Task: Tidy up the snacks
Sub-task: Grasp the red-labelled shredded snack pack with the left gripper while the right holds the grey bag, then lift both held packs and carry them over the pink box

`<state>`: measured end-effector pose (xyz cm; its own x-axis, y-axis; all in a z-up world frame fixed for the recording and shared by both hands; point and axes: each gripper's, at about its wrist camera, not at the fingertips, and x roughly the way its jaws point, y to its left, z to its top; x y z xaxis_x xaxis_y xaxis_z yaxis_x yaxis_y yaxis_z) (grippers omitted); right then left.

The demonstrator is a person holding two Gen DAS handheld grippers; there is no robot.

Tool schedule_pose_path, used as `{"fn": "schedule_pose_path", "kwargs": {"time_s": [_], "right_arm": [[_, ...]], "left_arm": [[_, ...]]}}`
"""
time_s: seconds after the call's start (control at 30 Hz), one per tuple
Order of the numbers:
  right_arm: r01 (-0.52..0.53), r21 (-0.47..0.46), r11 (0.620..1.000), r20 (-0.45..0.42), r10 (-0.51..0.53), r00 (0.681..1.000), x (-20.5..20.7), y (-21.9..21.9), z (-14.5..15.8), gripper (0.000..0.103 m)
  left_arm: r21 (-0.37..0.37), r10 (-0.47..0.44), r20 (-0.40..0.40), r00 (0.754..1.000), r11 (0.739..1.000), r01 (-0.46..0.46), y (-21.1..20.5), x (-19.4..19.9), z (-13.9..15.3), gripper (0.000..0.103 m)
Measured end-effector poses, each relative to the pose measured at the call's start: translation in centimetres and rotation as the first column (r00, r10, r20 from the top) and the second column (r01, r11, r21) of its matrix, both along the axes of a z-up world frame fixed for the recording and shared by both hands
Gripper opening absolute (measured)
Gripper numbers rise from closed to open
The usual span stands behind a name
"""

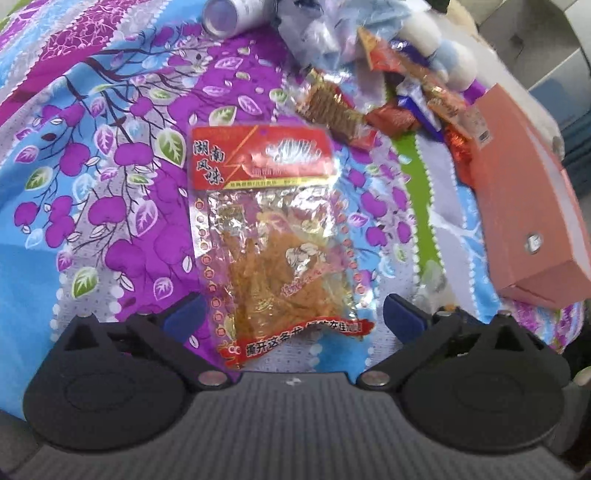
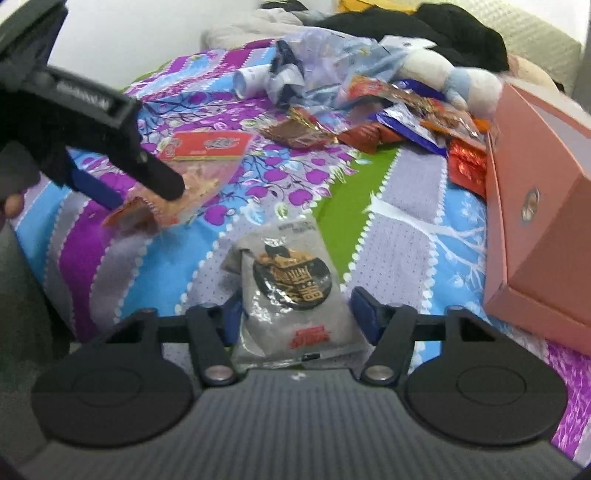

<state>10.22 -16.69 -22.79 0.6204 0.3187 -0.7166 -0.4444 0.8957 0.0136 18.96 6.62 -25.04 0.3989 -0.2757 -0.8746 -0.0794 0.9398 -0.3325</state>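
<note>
A clear snack bag with a red header and orange strips [image 1: 273, 229] lies flat on the patterned bedsheet. My left gripper [image 1: 291, 314] is open, its blue pads on either side of the bag's near end, apart from it. The same bag [image 2: 199, 166] and left gripper [image 2: 147, 188] show in the right wrist view. A grey snack pouch with a black and gold round label [image 2: 291, 295] lies between the blue pads of my right gripper [image 2: 295, 314], which is open around it. A heap of small red, gold and blue snack packets [image 1: 406, 99] lies farther back.
A pink box [image 1: 528, 206] lies at the right on the bed, also in the right wrist view [image 2: 543, 206]. A white cylinder [image 1: 229, 14], crumpled plastic bags [image 2: 321, 59] and a white-blue plush toy [image 2: 454, 81] lie at the back. The bed edge drops off at left.
</note>
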Motion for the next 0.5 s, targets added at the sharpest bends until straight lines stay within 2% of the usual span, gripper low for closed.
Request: {"fn": "schedule_pose_path", "kwargs": {"time_s": [0.23, 0.43, 0.5], "right_arm": [[0.019, -0.027, 0.999, 0.008, -0.019, 1.000, -0.2, 0.5, -0.1, 0.058], [0.043, -0.012, 0.999, 0.005, -0.042, 0.999, -0.3, 0.4, -0.2, 0.058], [0.049, -0.017, 0.999, 0.006, -0.049, 0.999, -0.3, 0.5, -0.2, 0.058]], "left_arm": [[0.100, -0.063, 0.011, 0.998, 0.993, 0.062, -1.8, 0.5, -0.3, 0.103], [0.214, -0.129, 0.025, 0.991, 0.969, 0.120, -3.6, 0.4, -0.8, 0.102], [0.257, -0.148, 0.018, 0.989, 0.956, 0.138, -4.1, 0.3, -0.8, 0.099]]}}
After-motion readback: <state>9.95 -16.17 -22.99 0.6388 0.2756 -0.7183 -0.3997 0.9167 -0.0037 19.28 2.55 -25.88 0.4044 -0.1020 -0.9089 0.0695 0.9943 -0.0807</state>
